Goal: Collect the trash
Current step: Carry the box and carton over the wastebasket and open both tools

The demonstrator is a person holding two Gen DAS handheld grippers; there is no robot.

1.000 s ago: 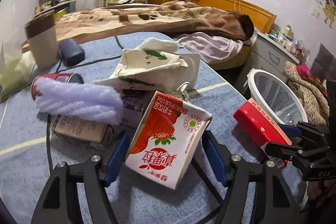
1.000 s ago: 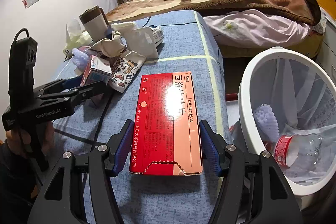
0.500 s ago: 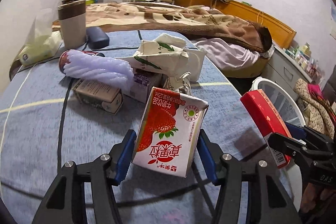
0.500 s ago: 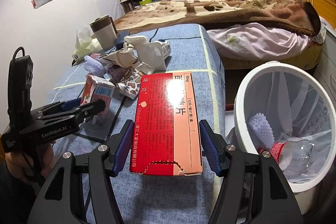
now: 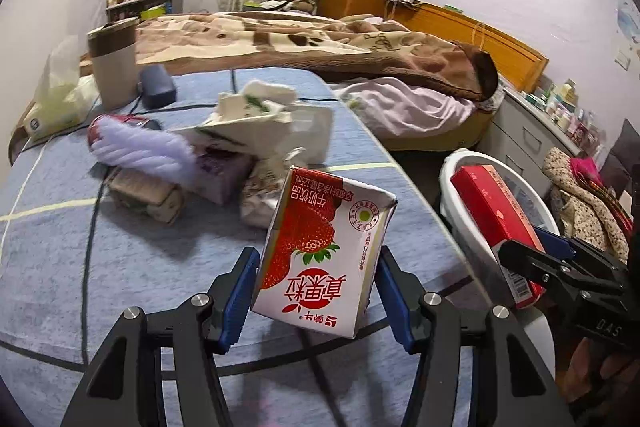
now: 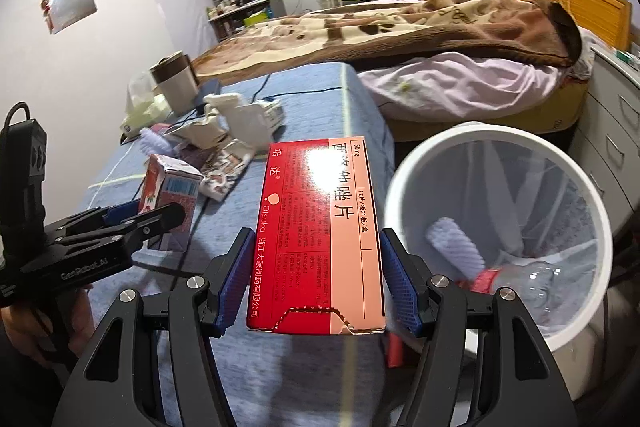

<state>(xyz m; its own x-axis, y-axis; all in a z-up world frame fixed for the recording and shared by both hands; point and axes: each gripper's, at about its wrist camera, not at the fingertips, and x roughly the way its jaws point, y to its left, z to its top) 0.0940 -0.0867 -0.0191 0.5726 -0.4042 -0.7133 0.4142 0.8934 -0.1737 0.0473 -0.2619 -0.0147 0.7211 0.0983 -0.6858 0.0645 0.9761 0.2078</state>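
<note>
Left wrist view: I have the left gripper (image 5: 314, 297) held level above the blue-covered table (image 5: 120, 267), jaws clamped on the strawberry milk carton (image 5: 320, 251), which hangs tilted and clear of the cloth. The remaining litter pile (image 5: 224, 155) lies further back on the table. At the right edge, the right gripper (image 5: 532, 259) carries the red medicine box (image 5: 496, 227) over the near rim of the white trash bin (image 5: 460, 195).

Right wrist view: jaws pressed on both long edges of the medicine box (image 6: 320, 235), held flat just left of the bin (image 6: 500, 163). A plastic bottle (image 6: 528, 279) and purple brush (image 6: 456, 247) lie inside it.
</note>
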